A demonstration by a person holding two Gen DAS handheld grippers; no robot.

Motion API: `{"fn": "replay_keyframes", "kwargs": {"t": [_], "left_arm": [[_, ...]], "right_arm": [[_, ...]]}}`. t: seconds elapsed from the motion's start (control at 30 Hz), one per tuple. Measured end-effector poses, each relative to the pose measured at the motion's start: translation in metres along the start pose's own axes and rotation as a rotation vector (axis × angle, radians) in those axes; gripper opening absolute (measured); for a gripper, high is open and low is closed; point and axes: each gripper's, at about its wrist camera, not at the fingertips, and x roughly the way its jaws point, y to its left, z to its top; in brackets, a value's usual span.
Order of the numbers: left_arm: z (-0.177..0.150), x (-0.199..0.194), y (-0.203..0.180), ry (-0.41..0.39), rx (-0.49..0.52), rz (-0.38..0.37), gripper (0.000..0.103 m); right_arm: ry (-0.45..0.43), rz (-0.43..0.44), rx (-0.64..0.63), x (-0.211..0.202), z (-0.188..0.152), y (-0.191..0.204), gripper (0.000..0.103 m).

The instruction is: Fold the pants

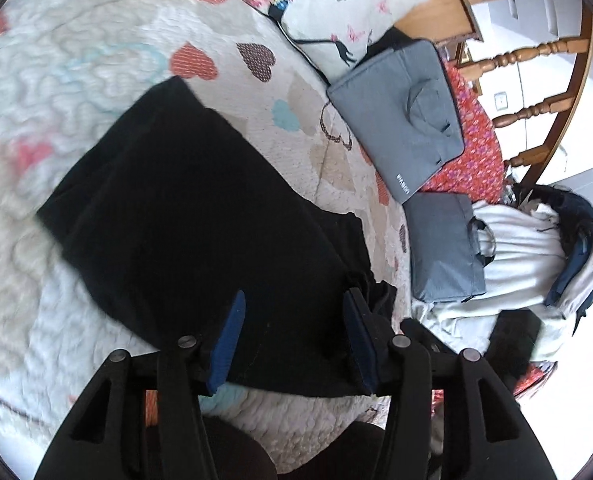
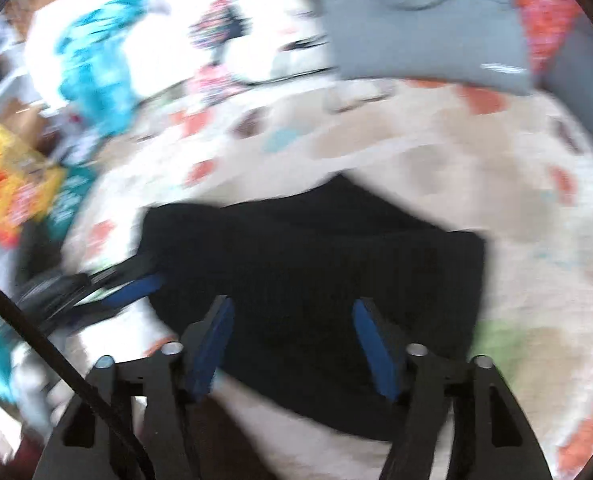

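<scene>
Left gripper [image 1: 292,300] spread wide over black pants [image 1: 184,216], which lie flat on the heart-print quilt [image 1: 96,40]; right gripper [image 2: 292,308] likewise agape, holding nothing. Fabric looks soft, limp, light; judged best pinched at the gathered waistband [image 1: 366,280] edge.

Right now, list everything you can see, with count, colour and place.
pants: one, black, lying on the bedspread, partly folded.
bedspread: one, cream with hearts, under everything.
bags: two, grey, beside the pants.
pillow: one, white with a printed figure, beyond the bags.
clothes pile: one, whitish and navy, next to the nearer bag.
chair: one, wooden, behind.
left gripper: black, blue pads, open over the pants.
right gripper: same, open over the pants.
</scene>
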Motion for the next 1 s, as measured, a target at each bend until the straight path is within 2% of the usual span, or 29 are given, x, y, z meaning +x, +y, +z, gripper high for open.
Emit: {"fn": "replay_keyframes", "kwargs": {"t": [0.1, 0.27, 0.3, 0.33, 0.37, 0.47, 0.63, 0.77, 0.87, 1.0], "left_arm": [[-0.007, -0.008, 0.003, -0.009, -0.013, -0.004, 0.051], [-0.017, -0.017, -0.005, -0.004, 0.027, 0.014, 0.052], [-0.018, -0.018, -0.006, -0.002, 0.032, 0.016, 0.052], [-0.021, -0.019, -0.007, -0.001, 0.037, 0.019, 0.052], [-0.022, -0.020, -0.007, 0.001, 0.039, 0.022, 0.052], [-0.026, -0.023, -0.006, 0.005, 0.047, 0.031, 0.052], [-0.024, -0.023, 0.004, 0.003, 0.013, 0.021, 0.052], [-0.025, -0.022, 0.008, 0.011, -0.001, 0.021, 0.052], [-0.026, -0.026, 0.008, 0.006, -0.001, 0.022, 0.052], [-0.026, -0.036, 0.008, -0.010, 0.010, 0.022, 0.053]], "right_arm": [[0.042, -0.051, 0.031, 0.016, -0.004, -0.005, 0.060], [0.053, -0.118, 0.044, 0.048, -0.011, 0.001, 0.060], [0.050, -0.134, 0.046, 0.052, -0.011, 0.000, 0.054], [0.051, -0.149, 0.045, 0.055, -0.012, -0.001, 0.029], [0.059, -0.157, 0.052, 0.058, -0.012, -0.004, 0.020], [0.030, -0.095, 0.094, 0.045, -0.011, -0.010, 0.014], [0.000, -0.028, 0.069, 0.022, -0.007, 0.003, 0.013], [0.065, 0.081, 0.020, 0.039, -0.008, 0.026, 0.015], [0.126, 0.094, -0.002, 0.063, -0.012, 0.035, 0.032], [0.083, 0.178, 0.097, 0.046, -0.009, 0.026, 0.049]]}}
